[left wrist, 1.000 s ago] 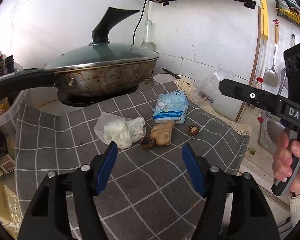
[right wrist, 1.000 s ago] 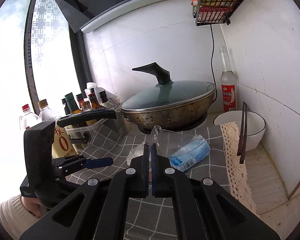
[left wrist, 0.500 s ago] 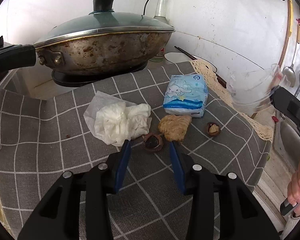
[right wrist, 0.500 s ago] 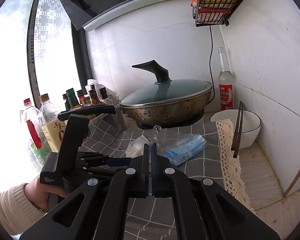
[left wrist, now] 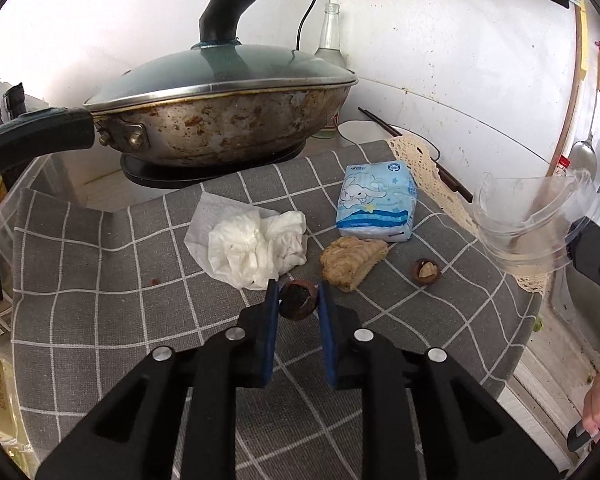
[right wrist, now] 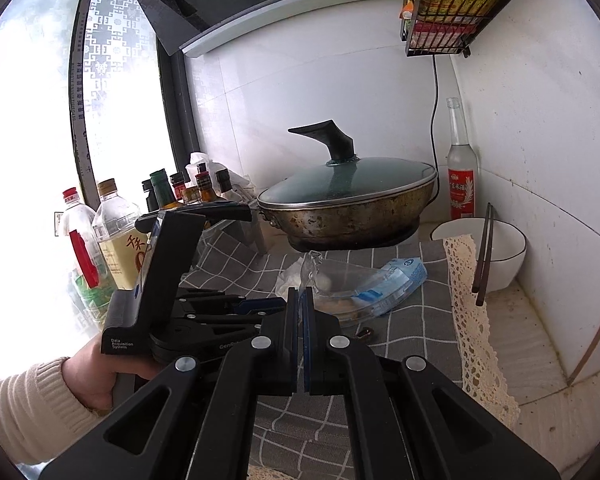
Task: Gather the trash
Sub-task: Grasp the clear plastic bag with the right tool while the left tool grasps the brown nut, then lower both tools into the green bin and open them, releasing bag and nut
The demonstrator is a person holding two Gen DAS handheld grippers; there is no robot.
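Left gripper point(left wrist: 296, 300) closed on a dark nut shell point(left wrist: 298, 301) near the middle of the checked cloth point(left wrist: 100, 280), while the right gripper point(right wrist: 300, 300) holds a clear plastic container point(left wrist: 536, 224).

The left pads flank the shell on both sides and grip it where it rests on the cloth. The right fingers are pressed together on the container's thin rim, holding it above the cloth's right edge, to the right of the shell and higher. The likely next move is a lift and a rightward carry to the container's open mouth. A crumpled tissue point(left wrist: 256, 248), a ginger piece point(left wrist: 352, 262) and a second shell point(left wrist: 425, 270) remain uncollected just beyond the left fingers.
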